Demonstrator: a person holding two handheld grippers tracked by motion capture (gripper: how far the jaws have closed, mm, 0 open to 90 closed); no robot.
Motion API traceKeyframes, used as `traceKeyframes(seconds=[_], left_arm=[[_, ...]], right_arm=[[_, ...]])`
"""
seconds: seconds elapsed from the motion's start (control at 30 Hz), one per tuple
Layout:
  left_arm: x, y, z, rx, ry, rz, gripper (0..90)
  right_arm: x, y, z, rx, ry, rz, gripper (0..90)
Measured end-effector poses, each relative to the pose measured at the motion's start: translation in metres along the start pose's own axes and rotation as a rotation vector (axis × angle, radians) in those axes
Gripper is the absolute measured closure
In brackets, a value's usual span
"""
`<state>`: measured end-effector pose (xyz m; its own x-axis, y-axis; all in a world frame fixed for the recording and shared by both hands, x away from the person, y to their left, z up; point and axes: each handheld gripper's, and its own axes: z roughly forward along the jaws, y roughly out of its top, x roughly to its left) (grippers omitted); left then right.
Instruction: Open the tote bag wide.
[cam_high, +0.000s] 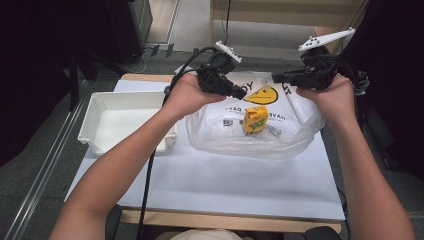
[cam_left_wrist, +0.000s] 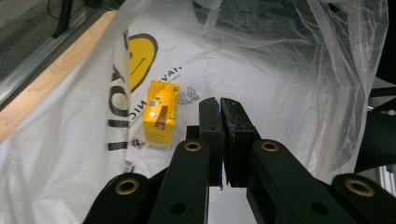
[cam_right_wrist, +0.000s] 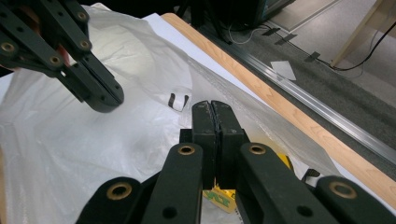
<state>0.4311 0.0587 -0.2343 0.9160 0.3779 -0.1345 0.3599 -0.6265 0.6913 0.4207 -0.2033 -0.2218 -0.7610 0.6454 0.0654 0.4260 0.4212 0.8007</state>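
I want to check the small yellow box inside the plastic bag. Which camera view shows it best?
The left gripper view: the yellow box lies whole and close inside the plastic bag. The high view shows it small through the film. In the right gripper view the jaws hide most of it.

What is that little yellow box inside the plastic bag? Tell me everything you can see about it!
The little yellow box looks like a small cardboard carton, bright yellow-orange with green print on one face and a small label on another. It lies on its side inside the see-through white plastic bag, near the smiley face printed on the bag. It rests on the bag's bottom layer over the white table. Nothing is gripping it: the left tool and right tool are above it, up at the bag's edges.
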Motion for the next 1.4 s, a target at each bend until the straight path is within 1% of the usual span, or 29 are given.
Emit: traceKeyframes(seconds=[0.1, 0.13, 0.2, 0.27, 0.4, 0.47, 0.57, 0.63, 0.77, 0.8, 0.87, 0.93, 1.07, 1.2, 1.3, 1.37, 1.4], left_arm=[[0.004, -0.003, 0.003, -0.001, 0.011, -0.010, 88.9], [0.005, -0.004, 0.004, -0.001, 0.014, -0.010, 88.9], [0.007, -0.006, 0.005, 0.003, 0.020, -0.011, 88.9], [0.009, -0.007, 0.007, 0.005, 0.033, -0.015, 88.8], [0.013, -0.009, 0.010, 0.004, 0.042, -0.023, 88.8], [0.014, -0.010, 0.012, 0.002, 0.045, -0.026, 88.8], [0.016, -0.012, 0.017, 0.012, 0.057, -0.027, 88.8], [0.019, -0.013, 0.021, 0.016, 0.061, -0.036, 88.8], [0.023, -0.015, 0.025, 0.022, 0.086, -0.040, 88.8], [0.024, -0.015, 0.026, 0.024, 0.092, -0.039, 88.8], [0.026, -0.016, 0.028, 0.024, 0.100, -0.042, 88.8], [0.027, -0.017, 0.029, 0.012, 0.103, -0.048, 88.8], [0.027, -0.018, 0.031, 0.013, 0.118, -0.045, 88.8], [0.032, -0.018, 0.034, 0.010, 0.128, -0.052, 88.7], [0.034, -0.018, 0.037, 0.009, 0.147, -0.047, 88.7], [0.037, -0.019, 0.038, 0.014, 0.152, -0.053, 88.7], [0.038, -0.019, 0.039, 0.011, 0.152, -0.059, 88.7]], right_arm=[[-0.003, -0.003, 0.005, 0.011, -0.010, 0.000, 90.0], [-0.003, -0.004, 0.007, 0.012, -0.009, 0.006, 90.0], [-0.004, -0.006, 0.009, 0.016, -0.010, 0.003, 90.0], [-0.004, -0.007, 0.011, 0.014, -0.010, 0.000, 89.6], [-0.005, -0.010, 0.013, 0.013, -0.012, -0.004, 89.6], [-0.006, -0.013, 0.014, 0.017, -0.016, -0.001, 89.7], [-0.007, -0.018, 0.017, 0.026, -0.024, 0.004, 89.9], [-0.009, -0.021, 0.019, 0.035, -0.026, 0.006, 89.9], [-0.011, -0.028, 0.021, 0.031, -0.028, 0.011, 89.8], [-0.012, -0.030, 0.022, 0.029, -0.030, 0.004, 89.7], [-0.014, -0.033, 0.024, 0.034, -0.033, 0.000, 89.7], [-0.015, -0.035, 0.025, 0.034, -0.033, 0.003, 89.7], [-0.017, -0.037, 0.027, 0.037, -0.037, 0.006, 89.7], [-0.020, -0.040, 0.029, 0.037, -0.044, 0.007, 89.6], [-0.023, -0.041, 0.030, 0.040, -0.049, 0.011, 89.6], [-0.024, -0.043, 0.032, 0.041, -0.050, 0.019, 89.6], [-0.025, -0.043, 0.033, 0.039, -0.050, 0.014, 89.6]])
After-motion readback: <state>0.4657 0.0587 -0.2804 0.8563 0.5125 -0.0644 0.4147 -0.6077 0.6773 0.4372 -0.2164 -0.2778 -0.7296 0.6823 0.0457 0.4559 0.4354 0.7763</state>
